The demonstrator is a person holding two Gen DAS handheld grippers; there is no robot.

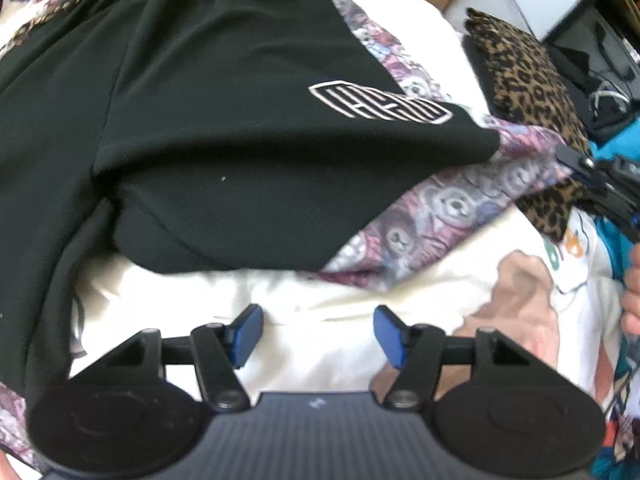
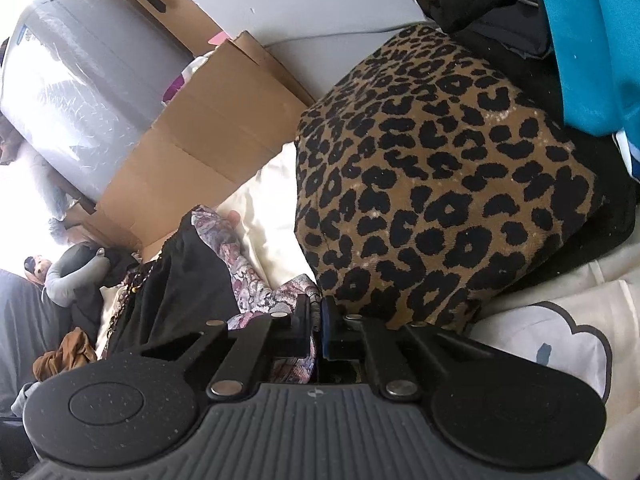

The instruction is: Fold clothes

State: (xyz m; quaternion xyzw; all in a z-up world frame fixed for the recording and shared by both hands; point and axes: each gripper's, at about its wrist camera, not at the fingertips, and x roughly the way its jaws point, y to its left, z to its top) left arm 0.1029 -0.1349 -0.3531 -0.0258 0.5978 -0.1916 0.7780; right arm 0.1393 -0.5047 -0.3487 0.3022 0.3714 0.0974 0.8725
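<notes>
A black garment (image 1: pixel 208 120) with a white logo lies spread over a purple bear-print garment (image 1: pixel 444 208) on a cream bed cover (image 1: pixel 300 308). My left gripper (image 1: pixel 318 332) is open and empty, just above the cream cover in front of the black garment's hem. My right gripper (image 2: pixel 315 322) is shut on a corner of the bear-print garment (image 2: pixel 288 296); it shows at the right edge of the left wrist view (image 1: pixel 580 164). The black garment also shows in the right wrist view (image 2: pixel 184 280).
A folded leopard-print cloth (image 2: pixel 432 176) lies right beside my right gripper, also in the left wrist view (image 1: pixel 520 76). A cardboard box (image 2: pixel 208 136) stands behind the bed. Teal fabric (image 2: pixel 580 40) and a cartoon-print sheet (image 1: pixel 560 272) lie to the right.
</notes>
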